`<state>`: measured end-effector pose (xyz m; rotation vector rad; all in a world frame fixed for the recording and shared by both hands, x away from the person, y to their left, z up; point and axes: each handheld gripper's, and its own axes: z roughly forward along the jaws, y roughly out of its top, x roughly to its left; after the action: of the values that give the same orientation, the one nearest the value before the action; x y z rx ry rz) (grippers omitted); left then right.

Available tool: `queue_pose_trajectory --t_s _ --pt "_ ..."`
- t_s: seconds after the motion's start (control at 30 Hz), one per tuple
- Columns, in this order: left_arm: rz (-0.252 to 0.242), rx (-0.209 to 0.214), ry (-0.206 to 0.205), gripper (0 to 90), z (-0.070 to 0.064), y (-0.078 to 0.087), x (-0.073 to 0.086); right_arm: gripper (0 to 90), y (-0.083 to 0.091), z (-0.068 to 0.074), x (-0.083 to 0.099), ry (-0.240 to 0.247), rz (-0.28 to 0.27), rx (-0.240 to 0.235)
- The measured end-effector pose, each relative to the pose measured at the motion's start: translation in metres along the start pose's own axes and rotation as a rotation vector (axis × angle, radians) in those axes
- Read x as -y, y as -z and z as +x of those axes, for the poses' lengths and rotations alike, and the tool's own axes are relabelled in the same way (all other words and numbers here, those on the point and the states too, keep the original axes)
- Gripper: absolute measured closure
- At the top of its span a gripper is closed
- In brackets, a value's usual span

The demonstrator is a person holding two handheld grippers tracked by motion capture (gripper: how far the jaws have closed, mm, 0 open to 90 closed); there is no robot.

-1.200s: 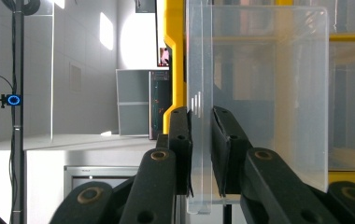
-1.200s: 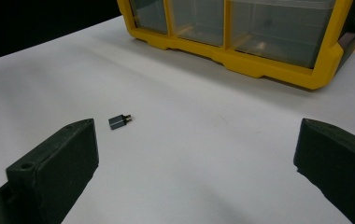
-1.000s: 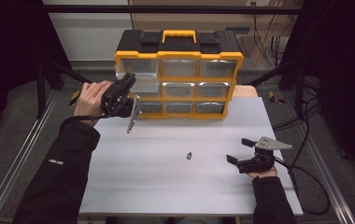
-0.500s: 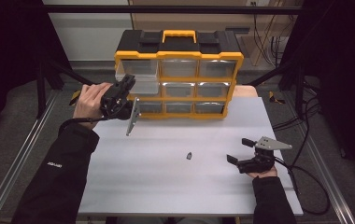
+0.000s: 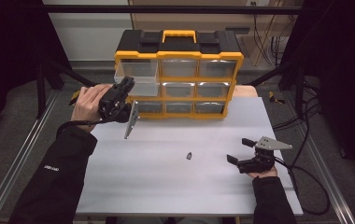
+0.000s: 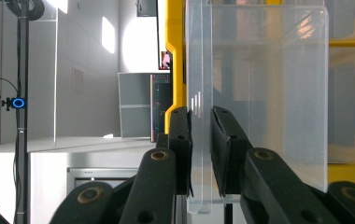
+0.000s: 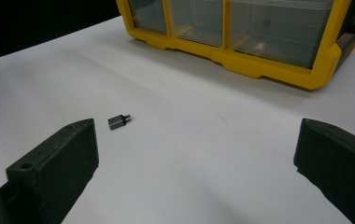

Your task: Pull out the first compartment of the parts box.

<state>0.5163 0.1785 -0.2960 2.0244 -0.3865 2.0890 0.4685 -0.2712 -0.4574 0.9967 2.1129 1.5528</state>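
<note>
At the back of the white table (image 5: 166,186) stands a yellow-and-black drawer cabinet (image 5: 180,70), its top-left clear drawer (image 5: 136,79) pulled partly out. Compared with a second ago, the drawer sits about as far out and the left hand has shifted only slightly; nothing else has moved. The left gripper (image 6: 202,140) is at the cabinet's left front, jaws nearly closed and pinching the drawer's clear front lip (image 6: 199,102). A small grey adapter (image 5: 189,155) lies on the table in front of the cabinet, well apart from it. The right gripper (image 5: 239,151) rests low on the table to the right of the adapter, jaws wide apart and holding nothing; the adapter (image 7: 118,121) lies ahead of its left jaw, not between the jaws.
</note>
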Motion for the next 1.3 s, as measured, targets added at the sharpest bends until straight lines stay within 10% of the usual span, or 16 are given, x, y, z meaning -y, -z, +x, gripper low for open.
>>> queue_pose_trajectory --t_s 0.7,0.97,1.3 --pt "0.007 0.014 0.009 77.5 0.001 0.000 -0.001 0.5 0.000 0.000 0.000 -0.003 -0.001 0.000" --pt "0.026 0.066 0.114 74.6 0.008 0.000 -0.003 0.4 0.000 0.000 0.000 -0.003 0.000 0.000" --pt "0.083 0.161 0.394 50.0 0.024 0.001 -0.001 0.5 0.000 0.000 0.000 -0.003 -0.001 -0.001"
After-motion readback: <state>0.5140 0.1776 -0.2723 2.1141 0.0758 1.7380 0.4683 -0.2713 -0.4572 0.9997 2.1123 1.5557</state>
